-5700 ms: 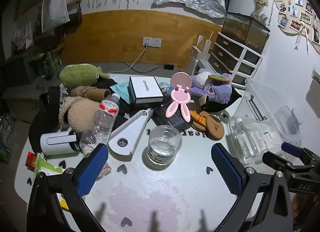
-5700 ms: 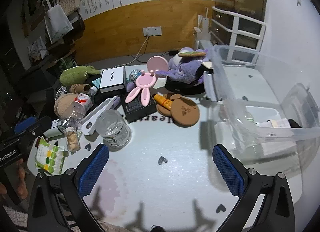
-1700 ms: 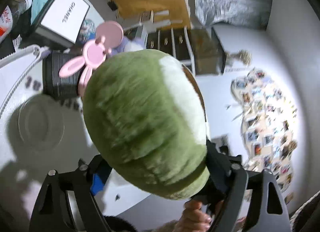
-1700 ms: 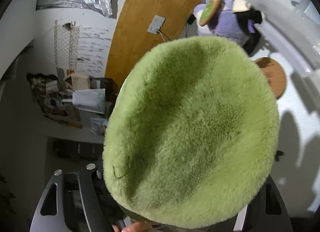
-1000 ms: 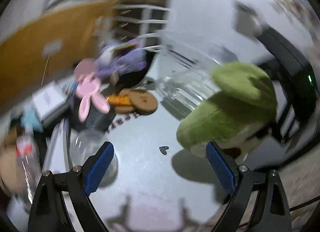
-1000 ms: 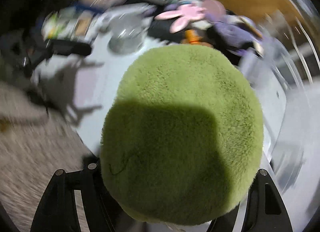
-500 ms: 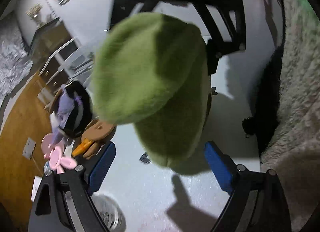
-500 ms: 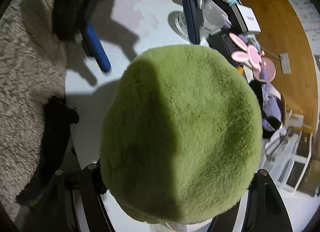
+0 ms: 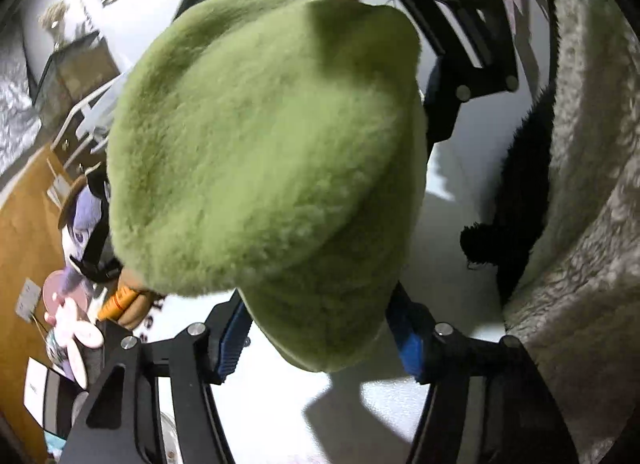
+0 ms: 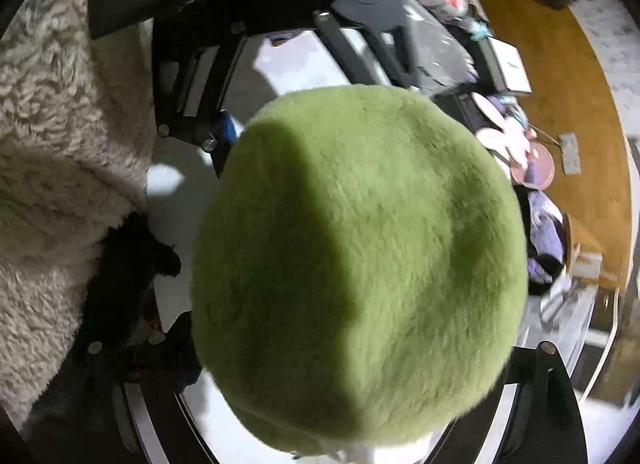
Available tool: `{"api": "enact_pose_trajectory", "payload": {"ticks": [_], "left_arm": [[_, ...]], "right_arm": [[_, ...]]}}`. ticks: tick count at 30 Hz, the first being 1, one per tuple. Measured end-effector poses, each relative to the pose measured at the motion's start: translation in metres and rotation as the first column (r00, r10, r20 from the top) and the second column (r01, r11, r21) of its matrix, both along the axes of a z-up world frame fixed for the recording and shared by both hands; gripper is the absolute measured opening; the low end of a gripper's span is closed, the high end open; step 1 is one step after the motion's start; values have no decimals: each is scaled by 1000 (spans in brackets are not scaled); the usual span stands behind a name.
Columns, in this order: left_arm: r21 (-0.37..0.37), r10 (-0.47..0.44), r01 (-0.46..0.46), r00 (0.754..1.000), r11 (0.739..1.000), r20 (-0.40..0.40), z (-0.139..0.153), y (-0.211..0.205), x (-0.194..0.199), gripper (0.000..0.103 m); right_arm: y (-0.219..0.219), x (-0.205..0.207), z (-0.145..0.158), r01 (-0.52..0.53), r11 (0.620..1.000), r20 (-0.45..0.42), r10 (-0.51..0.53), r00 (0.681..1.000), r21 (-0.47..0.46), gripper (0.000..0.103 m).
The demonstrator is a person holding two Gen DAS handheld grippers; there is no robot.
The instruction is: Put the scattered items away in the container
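Note:
A big green plush toy (image 9: 272, 168) hangs above the white table (image 9: 280, 416) between my two grippers and fills both wrist views. My left gripper (image 9: 318, 338) is closing, and its blue pads (image 9: 232, 340) press on the toy's narrow lower end. My right gripper (image 10: 332, 364) has the toy's round body (image 10: 360, 264) between its jaws, which are opening. Its pads are hidden by the fur, and a thin gap shows beside the right finger (image 10: 546, 360). Each gripper's black frame shows at the top of the other's view.
A purple plush (image 9: 86, 216), a pink bunny mirror (image 9: 68, 324) and a white box (image 10: 512, 64) lie further along the table. A clear container (image 10: 568, 304) is blurred at the right. A shaggy cream surface (image 9: 580, 224) and a black furry piece (image 9: 516, 224) border the table edge.
My left jaws have closed in onto the plush's lower end, and the toy now looms much larger there. The right fingers stand slightly wider around the toy. Both views have rolled.

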State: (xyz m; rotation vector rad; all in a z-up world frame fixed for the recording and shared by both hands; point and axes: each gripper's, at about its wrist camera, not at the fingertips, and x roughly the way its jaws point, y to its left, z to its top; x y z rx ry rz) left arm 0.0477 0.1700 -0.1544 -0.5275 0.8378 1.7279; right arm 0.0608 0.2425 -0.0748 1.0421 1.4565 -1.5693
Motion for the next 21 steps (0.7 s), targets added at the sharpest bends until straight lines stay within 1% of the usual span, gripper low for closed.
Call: {"api": "enact_pose_trajectory", "payload": {"ticks": [4, 8, 10, 12, 14, 16, 19, 21], "left_arm": [[1, 17, -17, 999, 1000, 28, 4, 4, -9, 62], [0, 27, -27, 999, 1000, 38, 8, 10, -15, 62], [-2, 40, -40, 998, 999, 50, 10, 12, -20, 62], [-10, 56, -55, 996, 998, 67, 11, 14, -26, 62], [-23, 68, -67, 995, 998, 79, 11, 15, -33, 62], [-34, 77, -74, 993, 997, 86, 12, 17, -37, 62], [-50, 89, -85, 992, 995, 90, 16, 23, -42, 62], [-58, 101, -95, 990, 994, 96, 21, 29, -46, 62]], "right_arm": [[6, 2, 1, 39, 998, -47, -41, 998, -42, 92], [14, 7, 1, 69, 996, -90, -74, 993, -49, 92], [24, 10, 6, 126, 990, -106, -133, 985, -70, 92], [38, 10, 7, 225, 970, -95, -233, 968, -89, 92], [49, 10, 4, 305, 946, -64, -313, 948, -108, 92], [59, 7, -1, 408, 899, -27, -417, 908, -156, 92], [63, 4, -8, 495, 836, 15, -506, 863, -237, 92], [58, 4, -11, 493, 823, 13, -510, 860, -282, 92]]}}
